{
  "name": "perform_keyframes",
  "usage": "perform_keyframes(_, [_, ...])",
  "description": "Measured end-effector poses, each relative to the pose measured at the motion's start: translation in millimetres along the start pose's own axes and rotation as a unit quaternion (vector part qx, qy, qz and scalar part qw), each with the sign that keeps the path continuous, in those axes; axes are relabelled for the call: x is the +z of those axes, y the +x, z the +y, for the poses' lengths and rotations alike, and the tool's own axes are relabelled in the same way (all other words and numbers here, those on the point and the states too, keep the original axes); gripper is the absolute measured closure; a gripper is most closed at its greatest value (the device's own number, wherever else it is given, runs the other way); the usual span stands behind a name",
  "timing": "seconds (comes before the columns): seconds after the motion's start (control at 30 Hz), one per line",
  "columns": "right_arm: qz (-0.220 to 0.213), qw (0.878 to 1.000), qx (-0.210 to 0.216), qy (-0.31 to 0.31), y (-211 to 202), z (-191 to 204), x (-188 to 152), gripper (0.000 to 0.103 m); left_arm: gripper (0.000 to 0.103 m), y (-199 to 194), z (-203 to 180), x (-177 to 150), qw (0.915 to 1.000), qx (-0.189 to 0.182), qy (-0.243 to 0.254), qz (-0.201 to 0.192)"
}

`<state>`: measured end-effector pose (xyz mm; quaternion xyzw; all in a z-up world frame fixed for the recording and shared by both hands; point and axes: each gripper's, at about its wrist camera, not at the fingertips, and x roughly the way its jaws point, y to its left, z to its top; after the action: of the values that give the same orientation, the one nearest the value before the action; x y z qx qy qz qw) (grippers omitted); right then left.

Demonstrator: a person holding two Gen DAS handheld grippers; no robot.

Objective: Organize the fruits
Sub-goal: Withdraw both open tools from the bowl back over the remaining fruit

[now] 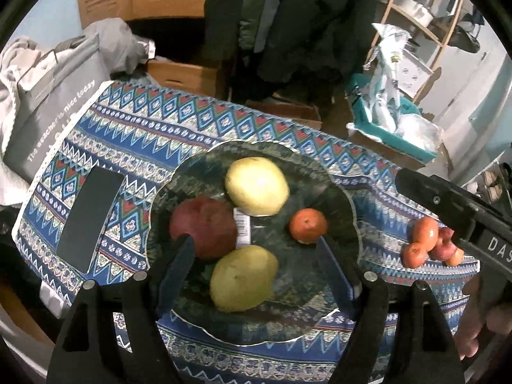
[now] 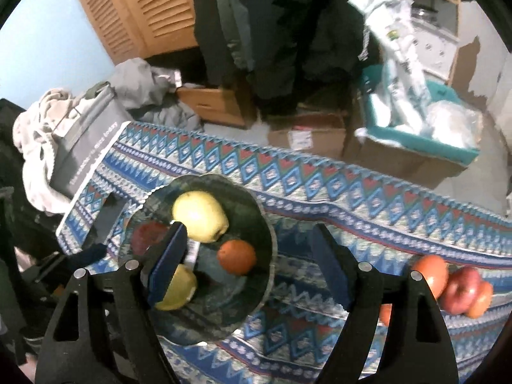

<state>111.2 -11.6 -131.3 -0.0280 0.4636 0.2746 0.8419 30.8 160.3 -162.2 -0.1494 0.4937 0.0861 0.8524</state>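
A dark green scalloped plate sits on the patterned cloth. It holds a yellow apple, a dark red fruit, an orange and a yellow-green pear. Several small red and orange fruits lie in a pile on the cloth to the right. My left gripper hangs open above the plate, its pads clear of the fruit. My right gripper is open over the plate's right side, holding nothing; its black body shows near the pile.
A black flat rectangle lies on the cloth left of the plate. A grey printed bag stands past the table's left corner. Cardboard boxes and a teal box stand on the floor behind. A hand shows at lower right.
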Motion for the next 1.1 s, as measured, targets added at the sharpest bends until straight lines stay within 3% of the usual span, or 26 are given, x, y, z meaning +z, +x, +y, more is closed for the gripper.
perform_keyframes(0.53, [-0.056, 0.994, -0.092, -0.01, -66, -33, -13, 0.023, 0.018, -29, -44, 1, 0.9987, -0.029, 0.032, -0.029])
perform_keyframes(1.1, [-0.092, 0.986, -0.14, 0.014, -126, -80, -45, 0.021, 0.018, -45, -108, -5, 0.9935, -0.066, 0.084, -0.037])
